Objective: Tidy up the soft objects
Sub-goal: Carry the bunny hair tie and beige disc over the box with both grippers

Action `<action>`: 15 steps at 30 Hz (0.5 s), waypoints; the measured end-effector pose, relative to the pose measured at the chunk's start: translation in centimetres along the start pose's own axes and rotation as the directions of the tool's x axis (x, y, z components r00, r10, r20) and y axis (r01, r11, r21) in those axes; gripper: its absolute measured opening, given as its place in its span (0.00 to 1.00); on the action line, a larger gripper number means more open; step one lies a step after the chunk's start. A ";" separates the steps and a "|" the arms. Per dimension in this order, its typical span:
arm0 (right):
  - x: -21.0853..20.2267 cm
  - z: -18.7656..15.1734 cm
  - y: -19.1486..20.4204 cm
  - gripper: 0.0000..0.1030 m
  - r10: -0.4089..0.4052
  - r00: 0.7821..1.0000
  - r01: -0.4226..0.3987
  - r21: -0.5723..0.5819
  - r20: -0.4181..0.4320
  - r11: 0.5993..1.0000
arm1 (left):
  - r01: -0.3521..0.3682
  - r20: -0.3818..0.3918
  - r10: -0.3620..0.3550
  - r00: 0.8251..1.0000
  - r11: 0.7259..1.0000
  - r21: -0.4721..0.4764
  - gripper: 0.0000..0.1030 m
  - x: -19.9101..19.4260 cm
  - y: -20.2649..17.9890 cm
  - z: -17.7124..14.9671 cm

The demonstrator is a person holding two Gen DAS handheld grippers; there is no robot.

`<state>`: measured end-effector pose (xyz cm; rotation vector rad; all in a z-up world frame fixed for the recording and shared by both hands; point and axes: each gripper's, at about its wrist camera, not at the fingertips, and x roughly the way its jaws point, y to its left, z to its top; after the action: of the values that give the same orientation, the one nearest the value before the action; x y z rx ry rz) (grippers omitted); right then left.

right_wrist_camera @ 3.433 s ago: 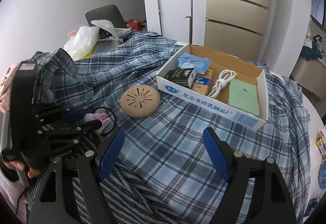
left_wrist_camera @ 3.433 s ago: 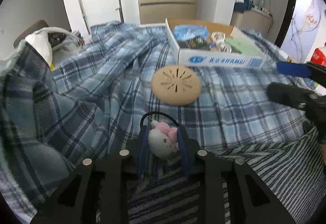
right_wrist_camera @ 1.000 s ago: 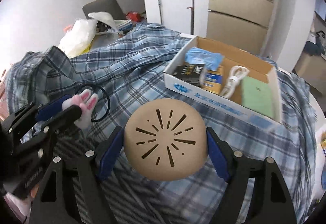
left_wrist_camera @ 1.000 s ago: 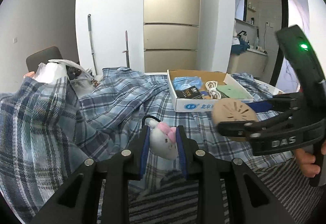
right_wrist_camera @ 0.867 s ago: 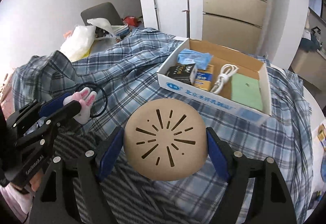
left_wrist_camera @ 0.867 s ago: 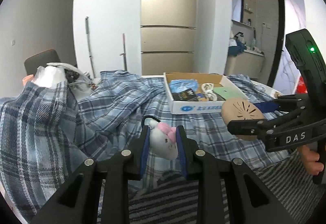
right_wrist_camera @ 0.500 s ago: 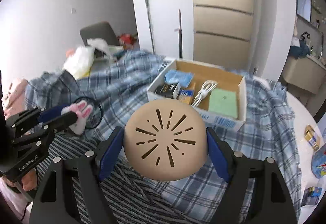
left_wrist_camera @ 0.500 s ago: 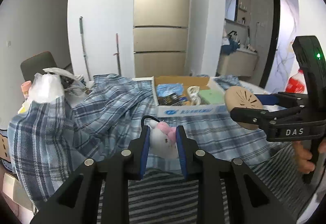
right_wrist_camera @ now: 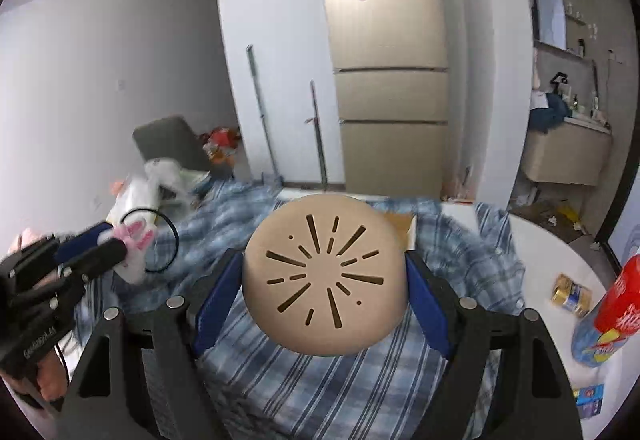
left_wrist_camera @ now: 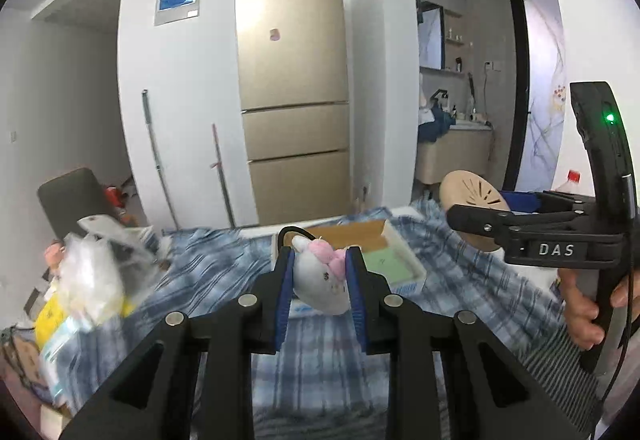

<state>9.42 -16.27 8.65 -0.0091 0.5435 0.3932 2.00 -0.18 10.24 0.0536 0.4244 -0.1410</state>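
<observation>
Your right gripper [right_wrist_camera: 325, 280] pinches the round tan foam cushion with dark slits [right_wrist_camera: 325, 274] between its blue pads, above the blue plaid cloth [right_wrist_camera: 320, 380]. Your left gripper [left_wrist_camera: 319, 280] is clamped on the small white plush bunny with pink ears [left_wrist_camera: 320, 282]. Behind it sits the open cardboard box [left_wrist_camera: 352, 230] (a green flat pad [left_wrist_camera: 386, 263] shows inside).

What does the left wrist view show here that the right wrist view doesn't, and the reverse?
Only the left wrist view shows the green pad in the cardboard box. Only the right wrist view shows the red bottle and small can on the white table. Both show the plush bunny clamped in the left gripper, the tan disc in the right gripper, and the plaid cloth.
</observation>
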 end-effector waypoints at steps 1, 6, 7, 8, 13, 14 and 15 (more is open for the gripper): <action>0.2 0.6 -0.4 0.76 -0.005 1.000 0.005 0.005 0.007 1.000 | 0.006 0.004 -0.006 1.000 1.000 -0.001 0.27 0.6 -0.1 0.6; 1.9 3.8 -2.6 0.77 -0.063 0.997 0.060 0.052 0.050 0.997 | 0.059 0.007 -0.059 0.998 0.998 -0.006 0.27 4.7 -0.7 4.5; 2.2 4.5 -3.3 0.77 -0.078 0.995 0.073 0.073 0.056 0.995 | 0.055 0.012 -0.055 0.998 0.998 0.000 0.27 5.4 -0.8 5.3; 2.7 5.1 -3.9 0.77 -0.086 0.995 0.081 0.084 0.055 0.993 | 0.035 0.027 -0.035 0.999 0.999 0.015 0.27 6.2 -1.0 6.4; 6.0 7.4 -5.8 0.77 -0.122 0.991 0.115 0.113 0.050 0.987 | 0.079 -0.001 -0.079 0.997 0.997 -0.019 0.27 9.8 -0.9 9.1; 6.9 7.5 -6.1 0.77 -0.119 0.992 0.113 0.126 0.042 0.986 | 0.080 -0.024 -0.081 0.996 0.996 -0.051 0.27 11.2 -0.6 9.3; 8.0 7.4 -6.4 0.77 -0.109 0.994 0.104 0.145 0.029 0.984 | 0.090 -0.025 -0.092 0.995 0.994 -0.064 0.27 11.8 -0.5 9.3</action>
<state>21.73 -18.48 10.38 0.1065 0.5309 0.2488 16.39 -2.90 13.85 -0.0253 0.4595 -0.2167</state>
